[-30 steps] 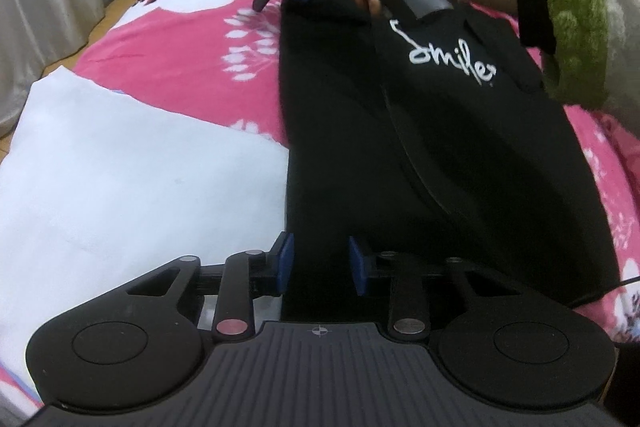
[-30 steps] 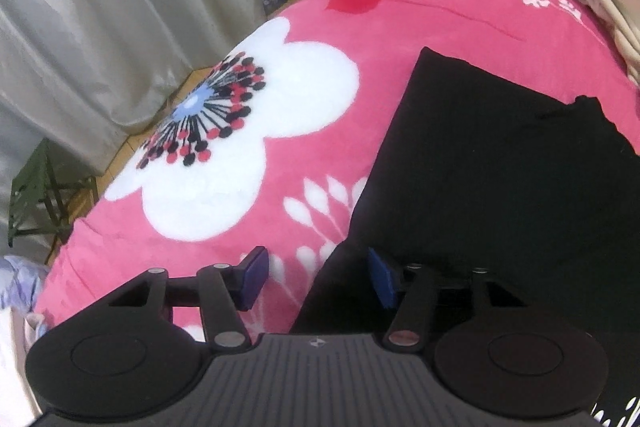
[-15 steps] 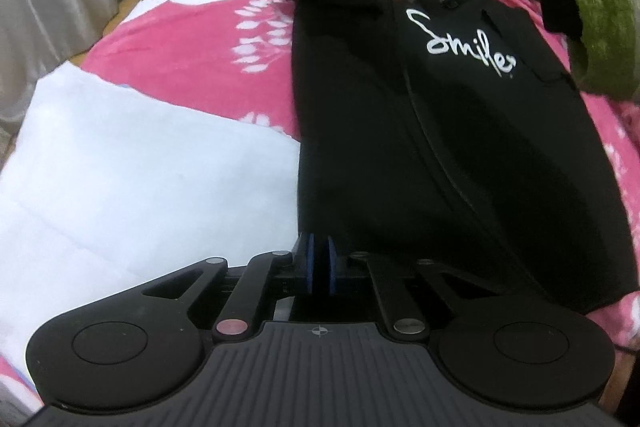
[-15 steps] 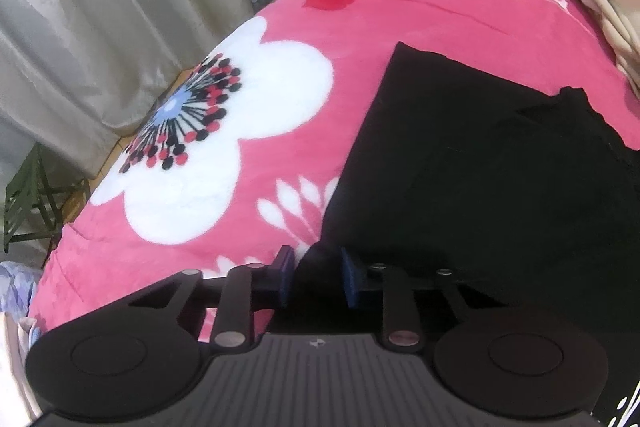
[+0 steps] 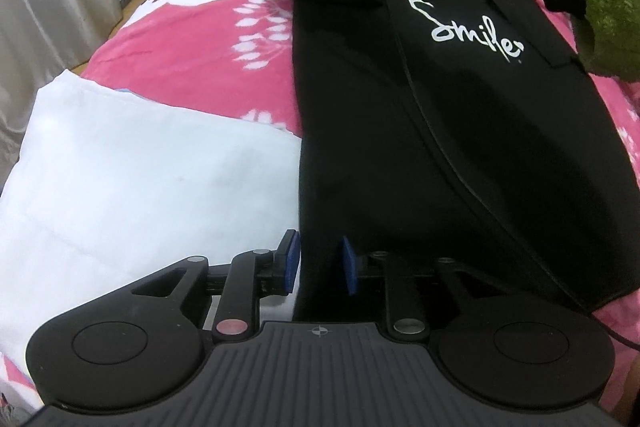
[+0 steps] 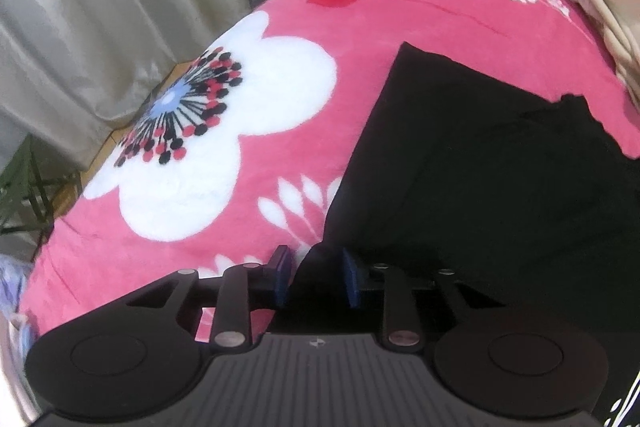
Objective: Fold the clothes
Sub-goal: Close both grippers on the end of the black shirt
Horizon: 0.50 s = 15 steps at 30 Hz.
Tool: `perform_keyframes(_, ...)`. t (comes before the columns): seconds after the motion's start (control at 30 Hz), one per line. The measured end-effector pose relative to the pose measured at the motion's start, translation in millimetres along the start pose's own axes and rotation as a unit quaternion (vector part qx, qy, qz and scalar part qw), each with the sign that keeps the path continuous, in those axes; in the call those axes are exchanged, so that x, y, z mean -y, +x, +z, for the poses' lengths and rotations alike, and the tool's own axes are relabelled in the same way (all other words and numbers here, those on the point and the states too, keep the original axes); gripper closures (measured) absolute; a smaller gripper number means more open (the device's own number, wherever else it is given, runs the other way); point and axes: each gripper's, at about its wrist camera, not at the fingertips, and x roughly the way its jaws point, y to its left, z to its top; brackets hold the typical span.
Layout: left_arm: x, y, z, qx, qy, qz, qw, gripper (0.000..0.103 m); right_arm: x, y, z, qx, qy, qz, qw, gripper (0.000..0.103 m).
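My left gripper [image 5: 318,265] straddles the near left edge of the black shirt [image 5: 460,147]; its jaws are opening, cloth between the pads, not visibly pinched. My right gripper [image 6: 314,277] sits on the same edge farther up, also opening around a raised fold. The shirt lies lengthwise away from me on the pink blanket [image 6: 240,219], so both grippers line up along its long side. Only the left view shows the white cloth [image 5: 140,179] just beside that edge.
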Motion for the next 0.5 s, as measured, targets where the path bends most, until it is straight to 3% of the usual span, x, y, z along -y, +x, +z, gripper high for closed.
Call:
perform_keyframes(0.07,1.2,0.9,-1.5,0.001,0.005,0.001,1.0,0.081,-2.1,0.2,-1.6,0.005,-0.012,-0.003,1.0,0.074)
perform_keyframes(0.13,0.1,1.3,-2.2,0.002,0.002,-0.002,1.0,0.1,-0.8,-0.5,-2.9,0.011,-0.015,-0.004,1.0,0.079)
perform_keyframes(0.3,-2.9,-9.4,0.5,0.011,-0.017,-0.052,0.9984,0.103,14.9,-5.6,-2.3,0.021,0.012,0.019,1.0,0.094)
perform_keyframes(0.5,7.3,-33.5,11.8,0.038,-0.041,-0.145,0.9879,0.103,42.3,-26.1,-3.1,0.037,0.05,0.065,0.996,0.096)
